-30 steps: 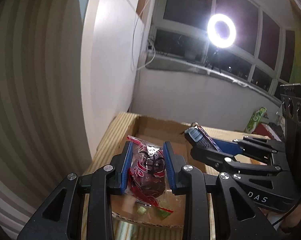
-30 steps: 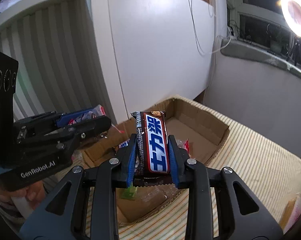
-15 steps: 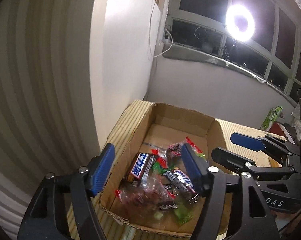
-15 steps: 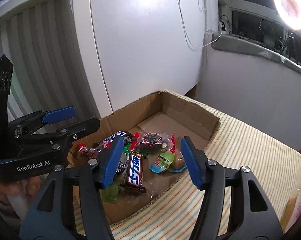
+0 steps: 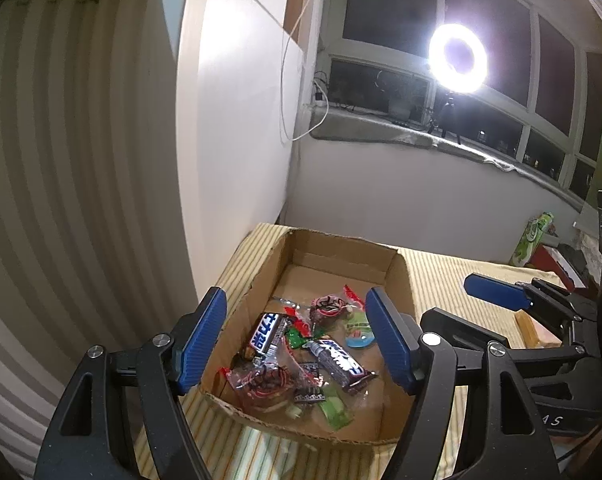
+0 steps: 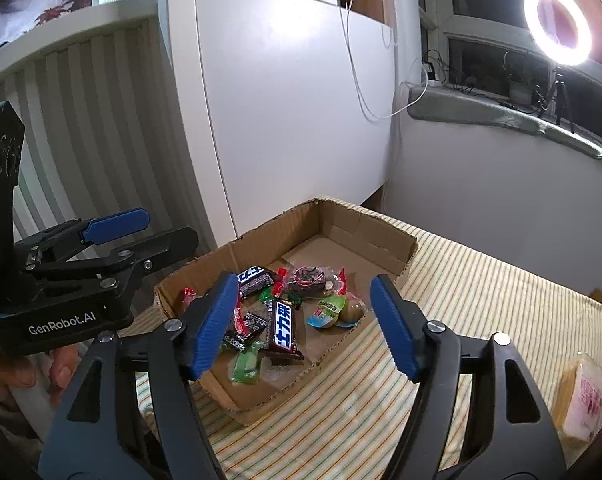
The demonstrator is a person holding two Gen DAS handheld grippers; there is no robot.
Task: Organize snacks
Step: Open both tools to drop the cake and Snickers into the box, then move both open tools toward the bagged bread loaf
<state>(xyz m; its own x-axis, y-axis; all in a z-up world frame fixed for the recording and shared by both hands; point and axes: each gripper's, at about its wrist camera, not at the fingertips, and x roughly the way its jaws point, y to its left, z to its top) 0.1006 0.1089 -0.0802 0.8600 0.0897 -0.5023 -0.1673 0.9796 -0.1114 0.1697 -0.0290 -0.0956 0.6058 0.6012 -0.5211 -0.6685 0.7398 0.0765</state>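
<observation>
An open cardboard box (image 5: 341,248) (image 6: 365,236) sits on the striped tablecloth with several wrapped snacks lying in it. Among them are a brown chocolate bar with blue-and-white lettering (image 6: 283,326) (image 5: 337,362), a second such bar (image 5: 267,334), a red-wrapped snack (image 5: 265,380) (image 6: 309,278) and a green candy (image 6: 247,366). My left gripper (image 5: 295,296) (image 6: 161,228) hangs open above the box's near end, holding nothing. My right gripper (image 6: 305,280) (image 5: 461,304) hovers over the box too; its jaws are opening with nothing between them.
A white cabinet and a ribbed wall stand close on the left. A pink packet (image 6: 585,396) lies on the cloth at the right. A green bag (image 5: 535,236) stands at the far table end. A person's hand (image 6: 21,372) grips the left tool. A ring light (image 5: 457,58) glares by the window.
Both grippers went from shut to open. The red-wrapped snack left the left jaws and the chocolate bar left the right jaws; both now lie in the box. Both grippers drew back.
</observation>
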